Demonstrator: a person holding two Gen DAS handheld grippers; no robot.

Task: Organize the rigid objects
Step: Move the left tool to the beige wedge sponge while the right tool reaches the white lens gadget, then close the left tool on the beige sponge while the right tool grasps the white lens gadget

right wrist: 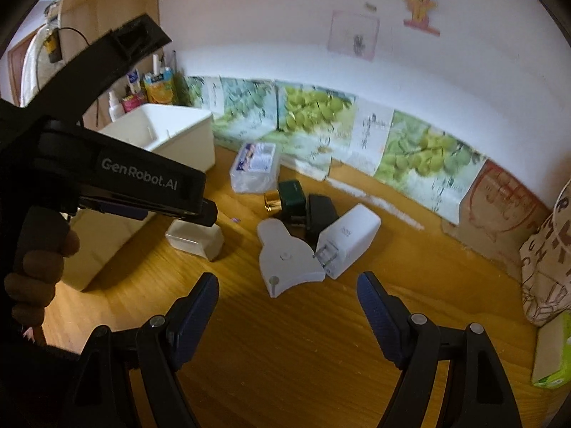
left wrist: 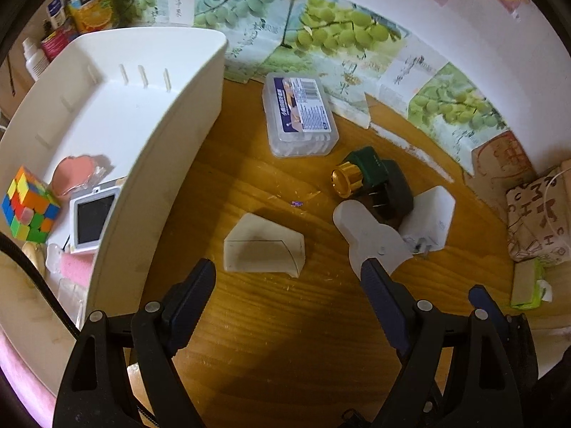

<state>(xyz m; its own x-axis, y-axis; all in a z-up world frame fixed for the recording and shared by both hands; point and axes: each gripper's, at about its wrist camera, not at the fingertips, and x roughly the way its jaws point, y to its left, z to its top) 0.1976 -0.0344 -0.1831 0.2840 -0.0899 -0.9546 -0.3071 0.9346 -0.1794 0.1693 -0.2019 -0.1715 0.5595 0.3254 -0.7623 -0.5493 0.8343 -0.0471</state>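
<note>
Left wrist view: left gripper [left wrist: 285, 278] spread wide, nothing btwn its pads, over bare wood table [left wrist: 285, 356]. Just beyond lies a small white box [left wrist: 264, 249]; right of it a flat white tool [left wrist: 371, 235] and white charger [left wrist: 433, 214]. Farther: green bottle w/ gold cap [left wrist: 364, 171], then clear case [left wrist: 299, 114]. White bin [left wrist: 178, 135] at left holds cube [left wrist: 28, 210] & small screen [left wrist: 94, 219]. Right wrist view: right gripper [right wrist: 287, 297] also released, empty, near the tool.

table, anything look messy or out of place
Yes. The charger, white scraper, black block and green bottle lie jumbled against each other, still outside the bin. Small crumbs dot the table.
</note>
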